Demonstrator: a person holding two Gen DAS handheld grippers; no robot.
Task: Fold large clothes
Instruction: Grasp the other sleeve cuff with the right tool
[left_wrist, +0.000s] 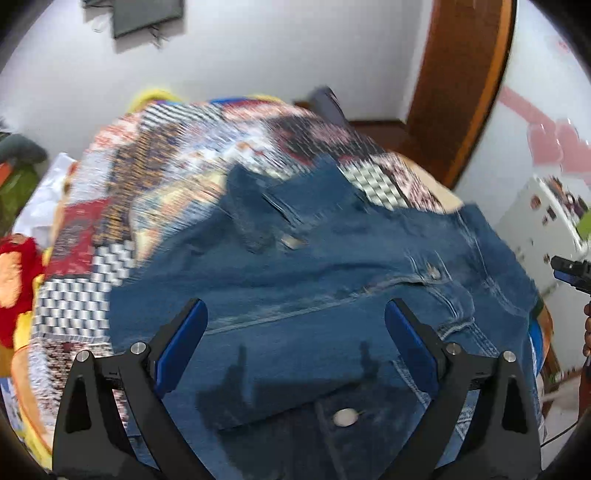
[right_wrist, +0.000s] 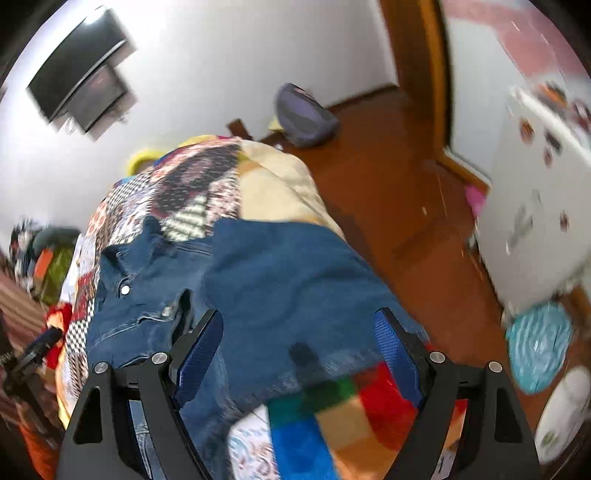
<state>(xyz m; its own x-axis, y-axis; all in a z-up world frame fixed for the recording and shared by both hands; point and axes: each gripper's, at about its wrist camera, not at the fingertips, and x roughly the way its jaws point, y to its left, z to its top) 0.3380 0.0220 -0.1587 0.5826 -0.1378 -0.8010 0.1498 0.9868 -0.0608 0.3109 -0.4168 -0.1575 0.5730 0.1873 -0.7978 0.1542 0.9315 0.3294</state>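
Observation:
A blue denim jacket (left_wrist: 314, 280) lies spread on a patchwork bedspread (left_wrist: 122, 192), with a metal button (left_wrist: 344, 418) near the bottom of the left wrist view. My left gripper (left_wrist: 295, 314) is open and empty just above the denim. In the right wrist view the jacket (right_wrist: 266, 280) lies across the bedspread (right_wrist: 192, 192), its collar and buttons to the left. My right gripper (right_wrist: 297, 325) is open and empty above the jacket's near edge. The other gripper shows at the right edge of the left wrist view (left_wrist: 572, 271).
A wooden floor (right_wrist: 388, 192) runs right of the bed, with a purple bag (right_wrist: 304, 118), a white fridge (right_wrist: 535, 214) and a blue cloth (right_wrist: 539, 350) on it. A wall screen (right_wrist: 79, 70) hangs at the back. Red and yellow plush items (left_wrist: 18, 280) lie left.

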